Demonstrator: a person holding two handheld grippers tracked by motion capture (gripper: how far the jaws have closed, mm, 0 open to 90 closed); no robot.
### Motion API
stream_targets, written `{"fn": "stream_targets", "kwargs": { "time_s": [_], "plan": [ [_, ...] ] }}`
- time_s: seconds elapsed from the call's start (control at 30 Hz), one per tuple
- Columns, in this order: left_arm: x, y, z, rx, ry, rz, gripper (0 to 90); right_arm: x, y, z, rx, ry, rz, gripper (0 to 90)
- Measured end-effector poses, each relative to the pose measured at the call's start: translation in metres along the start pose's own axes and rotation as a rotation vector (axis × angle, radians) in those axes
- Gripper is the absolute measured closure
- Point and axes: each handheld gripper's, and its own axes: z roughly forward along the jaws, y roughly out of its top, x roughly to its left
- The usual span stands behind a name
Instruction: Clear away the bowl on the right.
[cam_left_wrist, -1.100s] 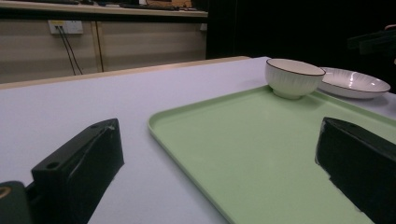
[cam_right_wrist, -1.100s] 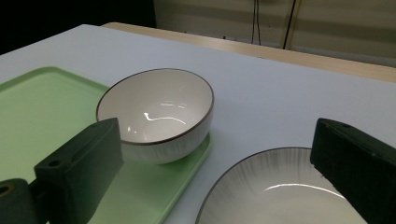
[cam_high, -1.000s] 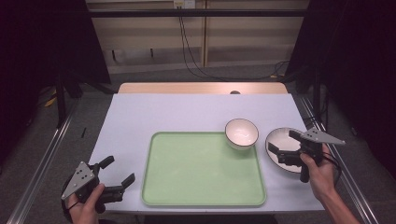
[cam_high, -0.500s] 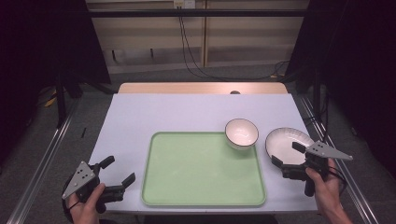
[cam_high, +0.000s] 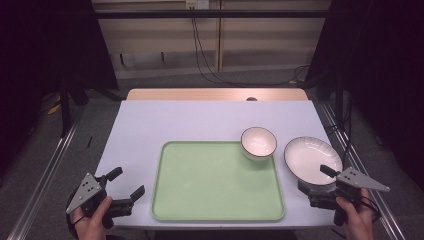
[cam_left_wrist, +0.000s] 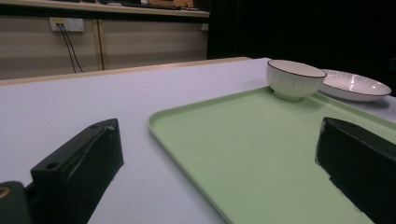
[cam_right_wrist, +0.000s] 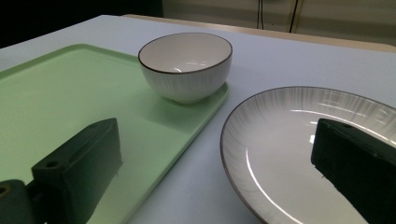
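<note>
white and ribbed with a thin dark rim, the plate (cam_high: 312, 159) lies flat on the desk (cam_high: 200, 120) just ahead of the right hand-held gripper (cam_high: 326, 182), whose jaws stand spread at its near edge. the left hand-held gripper (cam_high: 125, 186), also spread, sits far across the green tray (cam_high: 215, 200), so the right is nearer. the bowl (cam_high: 258, 142) sits beyond-left.

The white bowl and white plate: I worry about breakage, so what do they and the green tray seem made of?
The white bowl with a dark rim and the white ribbed plate look like glazed ceramic: glossy highlights, fine fluted lines. The pale green tray looks like matte plastic: an even colour, a soft sheen and a rounded moulded lip. None of this is certain.
</note>
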Motion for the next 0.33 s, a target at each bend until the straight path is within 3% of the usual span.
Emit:
{"fn": "stream_targets", "kwargs": {
  "time_s": [0.17,0.33],
  "plan": [
    [0.0001,0.0014,-0.0006,-0.012,0.000,-0.001,0.9,0.0024,-0.0103,-0.0011,0.033,0.023,-0.015,1.2],
    [0.0015,0.0011,-0.0021,-0.011,0.004,0.001,0.9,0.0061,-0.0082,0.0027,0.035,0.039,-0.024,2.3]
  ]
}}
